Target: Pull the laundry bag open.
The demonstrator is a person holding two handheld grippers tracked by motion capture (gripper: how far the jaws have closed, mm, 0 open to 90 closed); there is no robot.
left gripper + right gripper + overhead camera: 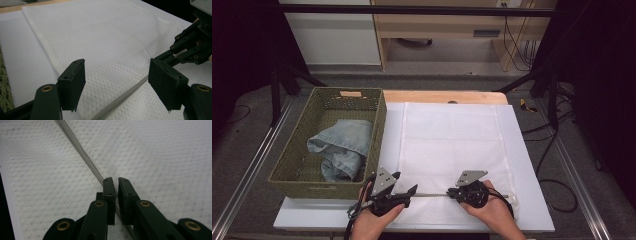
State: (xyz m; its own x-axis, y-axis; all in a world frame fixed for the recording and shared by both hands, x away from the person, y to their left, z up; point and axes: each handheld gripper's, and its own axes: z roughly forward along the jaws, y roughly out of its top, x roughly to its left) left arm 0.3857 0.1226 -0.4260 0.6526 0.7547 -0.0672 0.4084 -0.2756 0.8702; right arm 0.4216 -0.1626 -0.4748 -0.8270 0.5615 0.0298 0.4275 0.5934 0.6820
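A white mesh cloth (452,140) lies spread flat on a white board (532,200). Along its near edge a thin grey fold ridge (432,195) runs straight between my two grippers. My left gripper (408,186) hovers at the cloth's near left corner with its jaws wide apart. In the left gripper view (120,85) the ridge (117,102) passes below the gap, untouched. My right gripper (453,195) sits at the near middle of the cloth. In the right gripper view (116,182) its jaws are pinched together on the ridge (82,152).
A green woven basket (379,130) stands to the left of the board with folded blue jeans (342,145) inside it. The wooden table edge (442,96) shows beyond the board. Cables lie on the floor at the right.
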